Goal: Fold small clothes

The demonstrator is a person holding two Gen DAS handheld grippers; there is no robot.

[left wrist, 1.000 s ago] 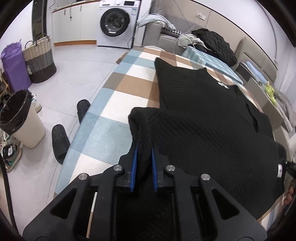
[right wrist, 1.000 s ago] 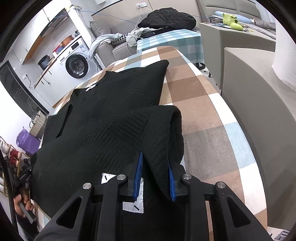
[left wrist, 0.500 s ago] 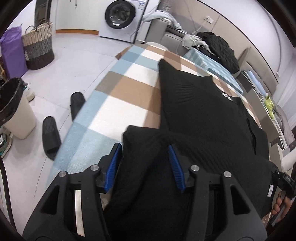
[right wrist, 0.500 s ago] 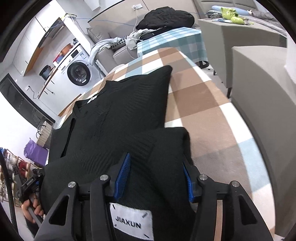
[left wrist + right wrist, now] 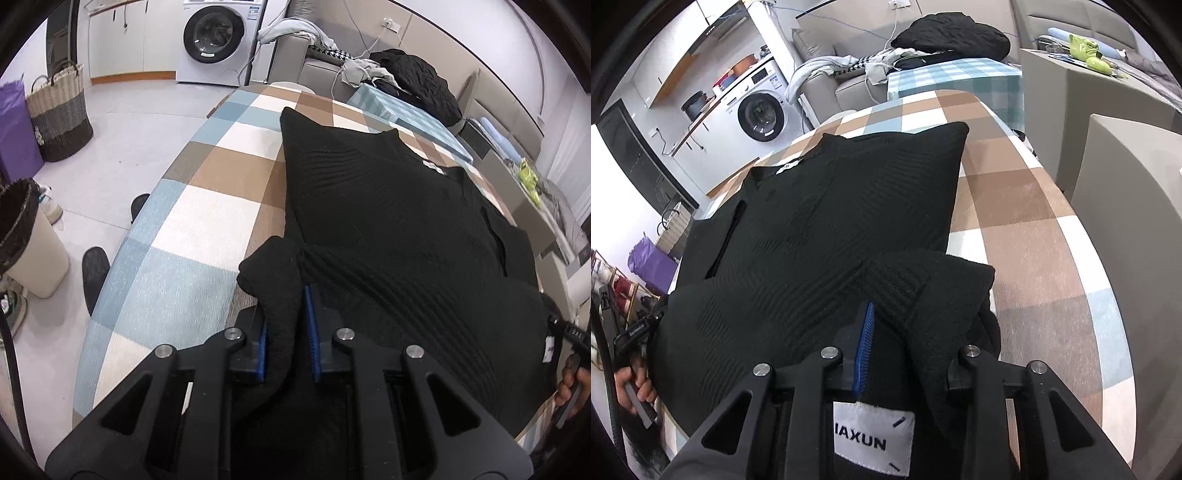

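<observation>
A black knitted sweater (image 5: 388, 221) lies spread on the checked tablecloth (image 5: 207, 221), its near hem doubled over toward me. My left gripper (image 5: 288, 332) is at the near left corner of that fold; its jaws are closing, and the blue pads pinch a ridge of the knit. In the right wrist view the sweater (image 5: 831, 221) fills the middle. My right gripper (image 5: 905, 350) is at its near right corner. Its jaws are closing with a thick fold between them, and that fold hides the right pad. A white brand label (image 5: 873, 439) shows just below.
The table edge curves close on both sides of the tablecloth (image 5: 1027, 229). A washing machine (image 5: 218, 37), a woven basket (image 5: 59, 114), a lined bin (image 5: 26, 240) and slippers (image 5: 96, 273) stand on the floor. A grey cabinet (image 5: 1126, 221) stands beside the table, and a sofa with clothes (image 5: 953, 37) is behind it.
Half a second ago both pairs of jaws stood wide over the folded hem. Both have since closed on the knit. The hem's corners sit slightly farther along the sweater than one second ago.
</observation>
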